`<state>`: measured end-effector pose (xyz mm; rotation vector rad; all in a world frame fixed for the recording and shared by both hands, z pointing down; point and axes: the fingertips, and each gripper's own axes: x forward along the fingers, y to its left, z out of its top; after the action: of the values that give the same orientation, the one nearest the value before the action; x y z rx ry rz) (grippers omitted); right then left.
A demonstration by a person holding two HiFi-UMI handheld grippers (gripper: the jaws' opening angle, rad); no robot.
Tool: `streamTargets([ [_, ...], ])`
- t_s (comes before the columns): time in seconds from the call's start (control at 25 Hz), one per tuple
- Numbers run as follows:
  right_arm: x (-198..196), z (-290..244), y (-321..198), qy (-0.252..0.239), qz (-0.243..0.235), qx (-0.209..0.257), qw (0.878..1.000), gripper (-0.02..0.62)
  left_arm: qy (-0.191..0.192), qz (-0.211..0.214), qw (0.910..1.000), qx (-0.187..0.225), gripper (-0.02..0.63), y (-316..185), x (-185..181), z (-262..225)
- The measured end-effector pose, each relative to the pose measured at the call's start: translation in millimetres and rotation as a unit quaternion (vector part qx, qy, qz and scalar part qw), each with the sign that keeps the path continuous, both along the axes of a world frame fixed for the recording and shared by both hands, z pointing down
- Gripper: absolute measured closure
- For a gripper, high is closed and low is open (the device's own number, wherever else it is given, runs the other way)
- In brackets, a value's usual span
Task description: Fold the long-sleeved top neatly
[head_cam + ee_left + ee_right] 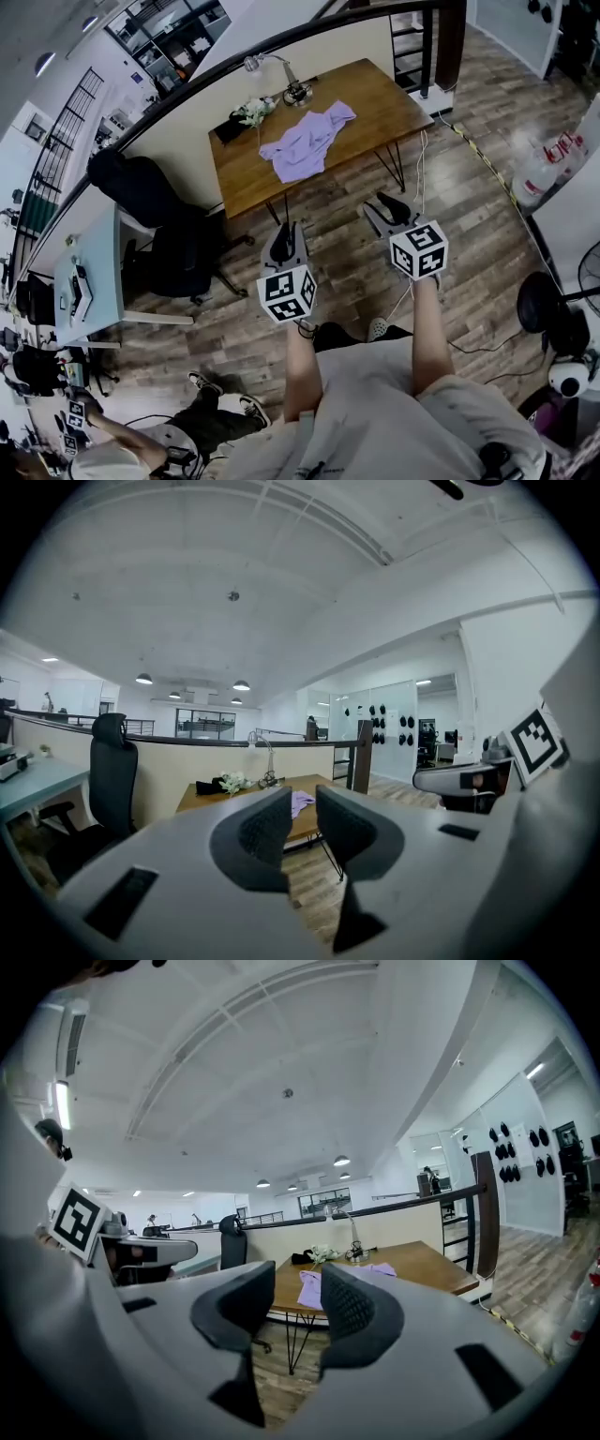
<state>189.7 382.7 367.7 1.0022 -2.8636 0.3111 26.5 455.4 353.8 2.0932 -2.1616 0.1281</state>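
head view shows the person standing on the wood floor well short of the table, with both tools held out in front at about the same height and pointed roughly level toward it. this reads as the stance before the approach, not work on the cloth itself.

the long-sleeved top lies in a loose, crumpled heap on the tabletop, near the front edge and a little left of the middle, with one part trailing toward the back right. it is not yet folded at all, so the task looks to be at its very start. a desk lamp and a small bunch of flowers sit behind it along the back edge, apart from the cloth, which leaves the bare wood to its right free for spreading it out.

the left gripper has its fingers only a narrow gap apart, and its own view shows nothing between them but the far table. the right gripper has its fingers noticeably wider, also with nothing in them. neither touches anything.

a black office chair stands to the left by another desk, clear of the direct line to the table.
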Motion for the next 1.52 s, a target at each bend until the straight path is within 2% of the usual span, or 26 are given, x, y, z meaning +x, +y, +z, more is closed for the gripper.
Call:
streamTargets([
  [0.08, 3.3, 0.8, -1.2, -0.014, 0.001, -0.004, 1.0, 0.431, 0.003, -0.006, 1.0, -0.002, 0.473, 3.3, -4.5, 2.8],
  [0.28, 2.4, 2.0, -14.7, 0.0, -0.003, -0.008, 1.0, 0.394, 0.016, -0.031, 0.9994, -0.008, 0.468, 8.9, -30.1, 13.4],
  [0.48, -1.9, -6.0, -36.2, -0.037, 0.0, -0.014, 0.999, 0.371, 0.018, -0.057, 0.9981, -0.014, 0.468, 1.7, -65.8, 19.2],
  [0.6, -16.0, 1.4, -56.0, -0.025, -0.001, -0.022, 0.999, 0.371, 0.025, -0.069, 0.9971, -0.017, 0.468, -16.4, -90.4, 22.9],
  [0.72, -31.7, 5.4, -81.6, -0.008, -0.003, -0.022, 1.0, 0.368, 0.03, -0.074, 0.9966, -0.021, 0.468, -45.6, -107.2, 27.6],
  [0.92, -61.8, 4.2, -135.7, -0.01, 0.002, -0.024, 1.0, 0.368, 0.037, -0.065, 0.9969, -0.027, 0.468, -105.4, -134.3, 31.9],
  [1.32, -138.9, 0.6, -273.6, 0.006, 0.024, -0.033, 0.999, 0.373, 0.059, -0.058, 0.9961, -0.032, 0.468, -248.6, -227.4, 29.8],
  [1.52, -173.1, -1.6, -327.7, 0.023, 0.038, -0.033, 0.998, 0.374, 0.067, -0.042, 0.9964, -0.03, 0.468, -309.8, -261.2, 27.8],
])
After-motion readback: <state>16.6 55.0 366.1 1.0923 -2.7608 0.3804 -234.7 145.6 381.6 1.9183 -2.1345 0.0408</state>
